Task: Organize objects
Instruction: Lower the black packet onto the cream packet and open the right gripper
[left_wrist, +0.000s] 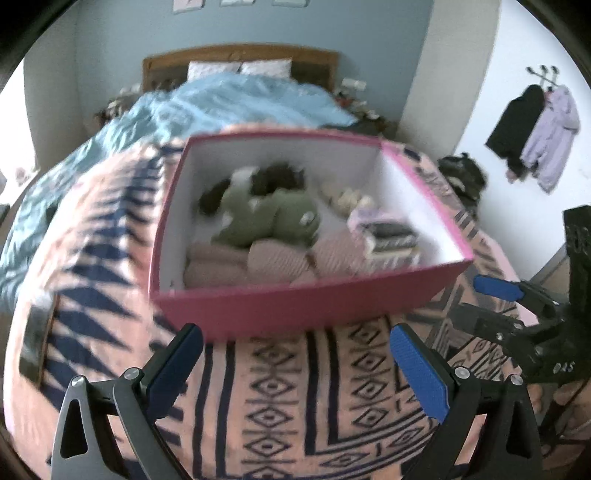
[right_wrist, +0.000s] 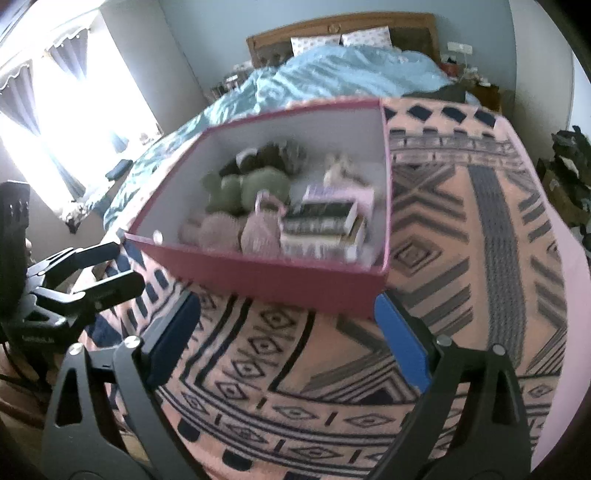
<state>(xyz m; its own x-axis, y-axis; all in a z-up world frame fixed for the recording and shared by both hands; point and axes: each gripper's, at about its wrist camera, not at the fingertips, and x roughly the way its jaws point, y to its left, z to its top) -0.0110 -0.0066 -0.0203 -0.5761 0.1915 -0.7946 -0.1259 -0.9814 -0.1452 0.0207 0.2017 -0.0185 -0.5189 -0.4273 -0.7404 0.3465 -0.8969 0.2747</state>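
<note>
A pink box (left_wrist: 258, 306) (right_wrist: 277, 280) stands open on a peach blanket with dark patterns (left_wrist: 295, 406) (right_wrist: 461, 229). Inside lie a green plush (left_wrist: 273, 218) (right_wrist: 251, 188), dark furry items (left_wrist: 280, 177), pink knitted pieces (left_wrist: 266, 258) (right_wrist: 236, 232), a stack of books (left_wrist: 391, 240) (right_wrist: 321, 225) and a cream toy (left_wrist: 347, 199). My left gripper (left_wrist: 291, 339) (right_wrist: 125, 264) is open just in front of the box's near wall, with nothing between its fingers. The right gripper (right_wrist: 286, 306) (left_wrist: 469, 299) is open too, near the box's right front corner, holding nothing.
The blanket covers the foot of a bed with a blue duvet (left_wrist: 240, 103) (right_wrist: 332, 70), two pillows and a wooden headboard (left_wrist: 240, 59). Coats (left_wrist: 535, 129) hang on the right wall. A bright window with curtains (right_wrist: 55, 110) is on the left. A dark pile (right_wrist: 569, 177) sits to the right.
</note>
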